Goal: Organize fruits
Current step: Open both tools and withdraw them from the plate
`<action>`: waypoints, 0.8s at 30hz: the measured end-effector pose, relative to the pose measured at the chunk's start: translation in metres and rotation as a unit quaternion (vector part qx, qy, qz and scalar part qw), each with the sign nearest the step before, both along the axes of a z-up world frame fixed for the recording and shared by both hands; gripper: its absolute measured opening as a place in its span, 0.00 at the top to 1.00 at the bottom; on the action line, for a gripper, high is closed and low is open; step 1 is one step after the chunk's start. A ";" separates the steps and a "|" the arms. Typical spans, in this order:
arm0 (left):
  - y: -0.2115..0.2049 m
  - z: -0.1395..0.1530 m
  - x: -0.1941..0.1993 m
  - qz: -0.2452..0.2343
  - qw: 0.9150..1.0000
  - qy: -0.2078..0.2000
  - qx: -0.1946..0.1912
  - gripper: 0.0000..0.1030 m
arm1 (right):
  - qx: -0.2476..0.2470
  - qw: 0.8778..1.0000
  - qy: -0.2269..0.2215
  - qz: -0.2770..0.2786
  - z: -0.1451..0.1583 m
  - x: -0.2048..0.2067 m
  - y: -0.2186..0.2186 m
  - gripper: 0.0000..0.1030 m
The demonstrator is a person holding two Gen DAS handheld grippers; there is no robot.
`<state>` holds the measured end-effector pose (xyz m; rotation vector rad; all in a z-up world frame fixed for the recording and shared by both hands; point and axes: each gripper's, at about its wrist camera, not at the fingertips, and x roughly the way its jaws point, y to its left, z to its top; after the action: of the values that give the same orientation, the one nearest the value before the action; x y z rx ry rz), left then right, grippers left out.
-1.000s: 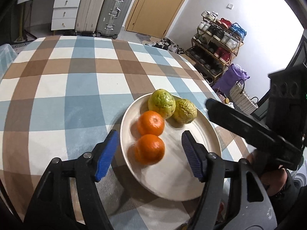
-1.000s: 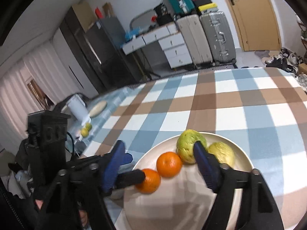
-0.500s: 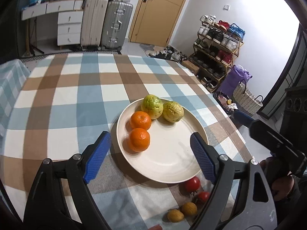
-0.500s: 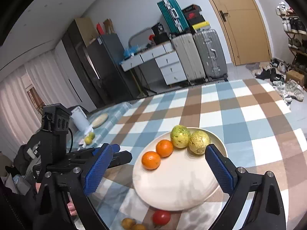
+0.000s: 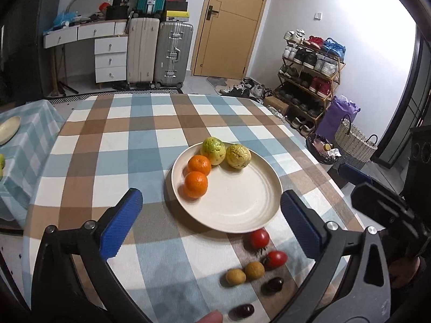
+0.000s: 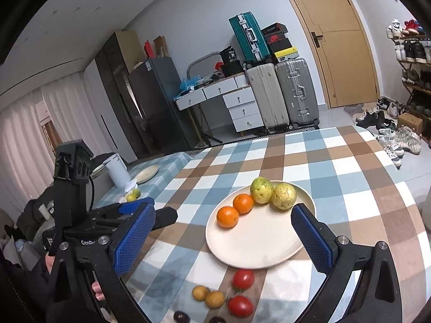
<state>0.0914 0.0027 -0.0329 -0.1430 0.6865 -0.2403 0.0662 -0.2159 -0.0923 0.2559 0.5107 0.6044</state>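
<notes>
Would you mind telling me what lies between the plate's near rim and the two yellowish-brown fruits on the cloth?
Two red tomatoes lie between the plate and the yellowish-brown fruits, clearest in the left wrist view.

text: "GenR…", cut off | on: left gripper [image 6: 134,210] body | other text: unreadable

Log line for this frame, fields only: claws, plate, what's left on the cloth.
left claw: opening, empty | right claw: open, empty | plate: two oranges, two yellow-green fruits | off plate, near edge: two tomatoes, two small tan fruits, two dark fruits
</notes>
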 end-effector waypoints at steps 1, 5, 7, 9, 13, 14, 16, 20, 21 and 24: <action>0.000 0.001 -0.006 0.001 1.000 0.000 0.001 0.01 | -0.002 1.000 -0.001 0.000 -0.001 -0.003 0.000 0.00; -0.002 0.002 -0.026 0.002 1.000 0.001 0.005 0.01 | -0.013 1.000 0.001 0.001 -0.006 -0.020 0.001 0.00; -0.002 0.001 -0.039 0.001 1.000 0.004 0.007 0.01 | -0.020 1.000 0.002 0.000 -0.008 -0.027 0.002 0.00; -0.002 -0.003 -0.047 -0.003 1.000 0.008 0.007 0.01 | -0.027 1.000 0.005 -0.001 -0.011 -0.035 0.002 0.00; 0.000 -0.015 -0.064 -0.007 1.000 0.021 0.006 0.01 | -0.029 1.000 0.008 -0.004 -0.016 -0.047 0.000 0.00; 0.000 -0.019 -0.067 -0.007 1.000 0.026 0.007 0.01 | -0.028 1.000 0.010 -0.001 -0.017 -0.049 0.000 0.00; 0.001 -0.026 -0.071 -0.010 0.999 0.037 0.005 0.01 | -0.032 0.999 0.011 0.002 -0.020 -0.056 0.001 0.00; -0.001 -0.039 -0.077 -0.019 0.998 0.055 0.001 0.01 | -0.063 0.998 0.026 -0.001 -0.031 -0.065 0.009 0.00; -0.002 -0.043 -0.078 -0.022 0.998 0.060 0.000 0.01 | -0.066 0.997 0.029 -0.001 -0.032 -0.065 0.010 0.00; -0.006 -0.055 -0.083 -0.030 0.997 0.072 0.003 0.01 | -0.079 0.996 0.038 -0.006 -0.042 -0.071 0.015 0.00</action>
<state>0.0086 -0.0037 -0.0878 -0.1347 0.8360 -0.2884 -0.0049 -0.2011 -0.1339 0.1316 0.6266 0.5409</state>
